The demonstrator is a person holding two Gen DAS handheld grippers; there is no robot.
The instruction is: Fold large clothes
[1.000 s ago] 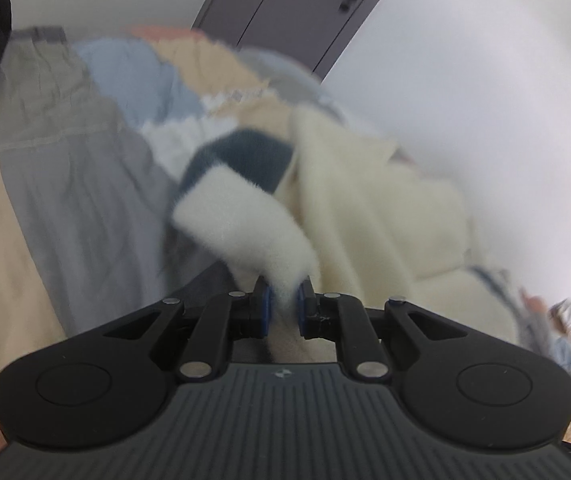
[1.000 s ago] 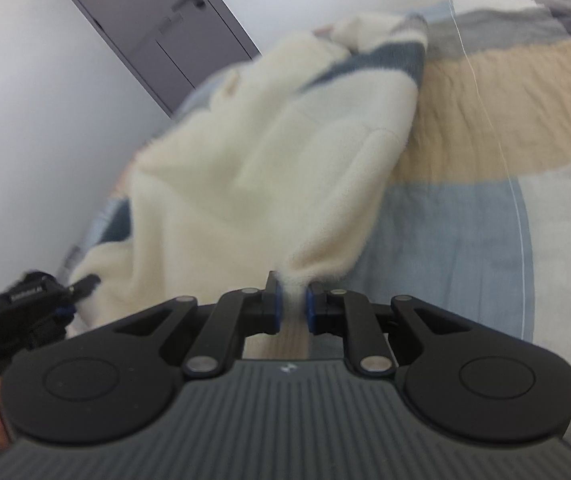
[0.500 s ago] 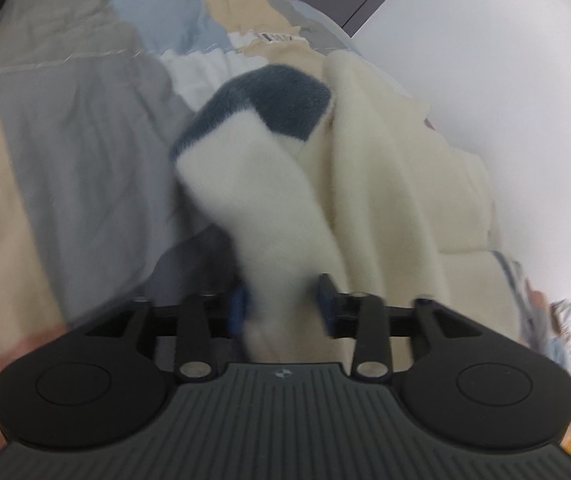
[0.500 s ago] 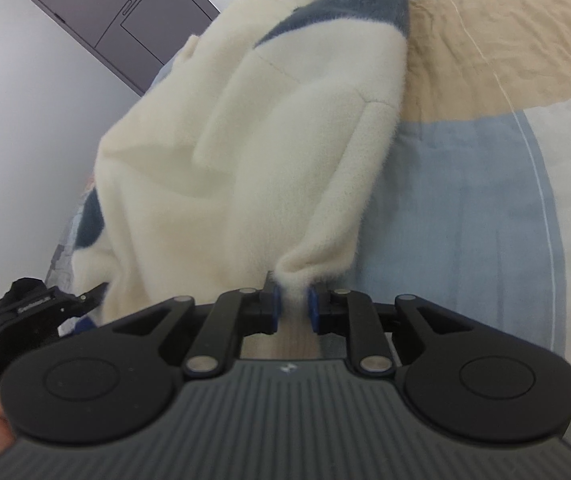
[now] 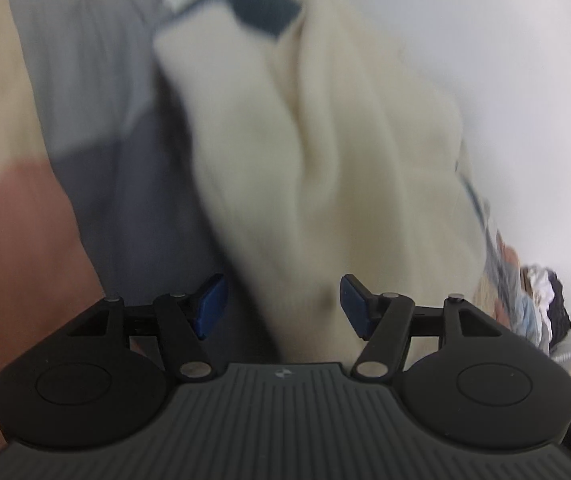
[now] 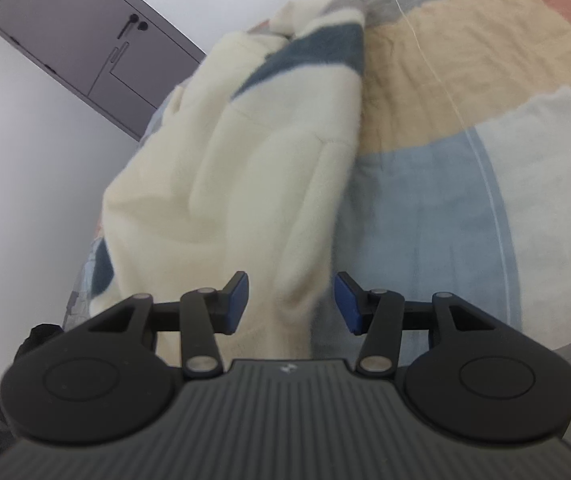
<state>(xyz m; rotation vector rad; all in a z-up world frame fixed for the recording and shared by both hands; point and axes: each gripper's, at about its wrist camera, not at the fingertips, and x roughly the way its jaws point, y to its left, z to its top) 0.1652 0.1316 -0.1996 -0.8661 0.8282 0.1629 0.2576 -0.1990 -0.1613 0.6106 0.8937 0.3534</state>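
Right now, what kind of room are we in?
Probably a bedroom. The fluffy cream garment lies on a patchwork quilt spread like bedding, with a plain white wall close beside it and a grey door at the far end.

Fleece garment (image 6: pixel 245 152): thick, fuzzy cream pile with dark blue-grey bands, matt. Bedspread (image 6: pixel 445 92): woven patchwork cloth, matt, faintly ribbed. Right gripper (image 6: pixel 291 302) and left gripper (image 5: pixel 281 306): matt black plastic bodies with ribbed housing, blue rubbery pads, bright metal pivot pins. Door (image 6: pixel 85 44): smooth grey finish.
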